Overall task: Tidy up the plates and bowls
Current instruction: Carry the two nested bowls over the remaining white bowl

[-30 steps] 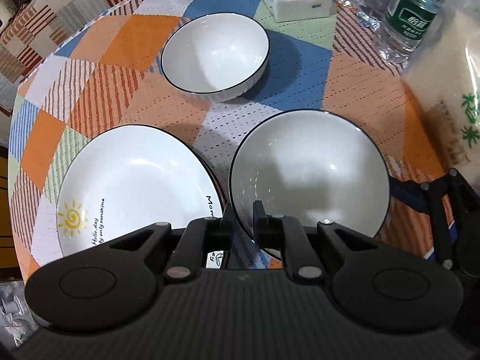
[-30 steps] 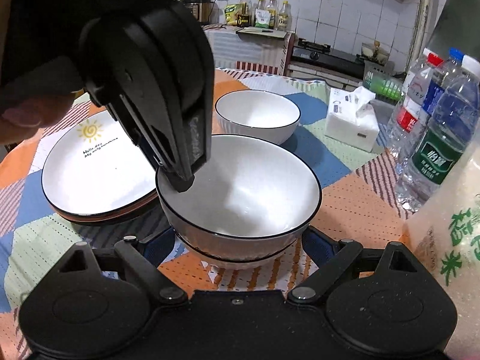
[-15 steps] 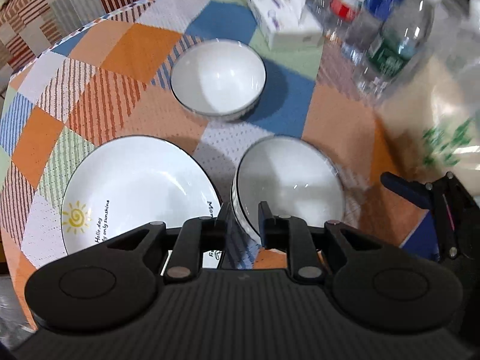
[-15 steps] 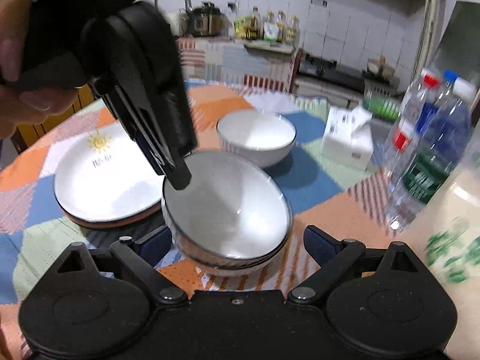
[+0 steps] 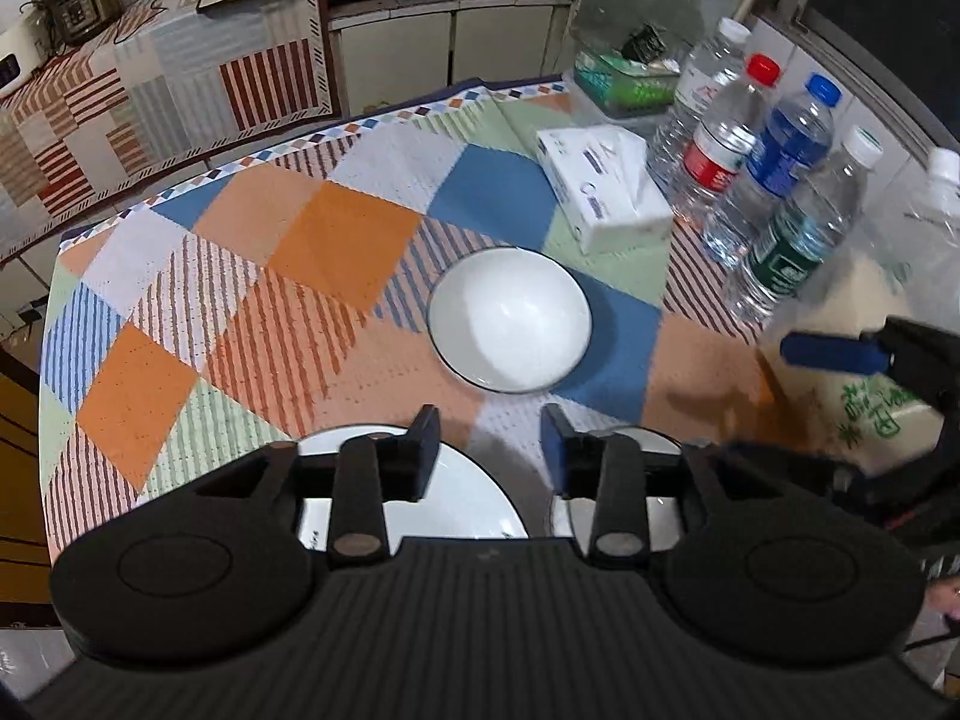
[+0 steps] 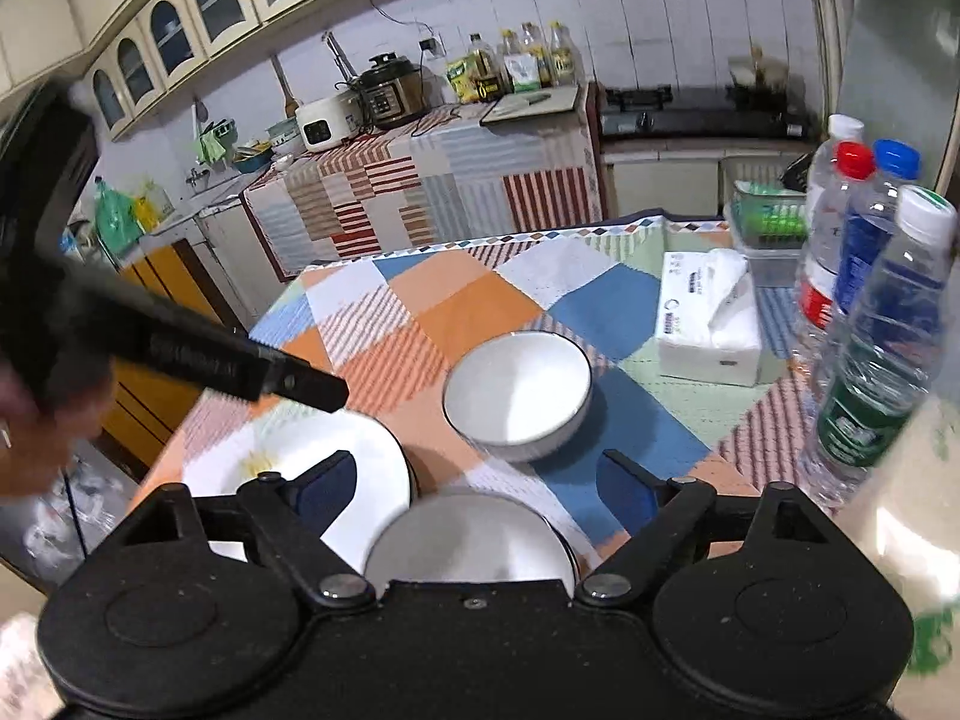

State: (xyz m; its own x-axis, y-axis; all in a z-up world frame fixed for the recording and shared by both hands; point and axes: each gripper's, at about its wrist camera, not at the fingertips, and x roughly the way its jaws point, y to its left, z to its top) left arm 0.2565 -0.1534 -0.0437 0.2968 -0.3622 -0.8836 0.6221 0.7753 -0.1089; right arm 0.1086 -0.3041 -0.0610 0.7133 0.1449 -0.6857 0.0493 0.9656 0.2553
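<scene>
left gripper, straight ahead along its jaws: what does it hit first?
Probably the lone white bowl, slightly right of the left gripper; its empty jaws are opening. Depth is unclear, so it might meet the tablecloth short of it.

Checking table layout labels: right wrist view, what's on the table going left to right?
Plate → lone bowl → tissue box → water bottles. Left out: the stacked bowls at the bottom edge, which overlap the plate and the lone bowl sideways.

white bowl (image 5: 510,318), orange-blue patchwork tablecloth (image 5: 336,234), white tissue box (image 5: 606,186)
</scene>
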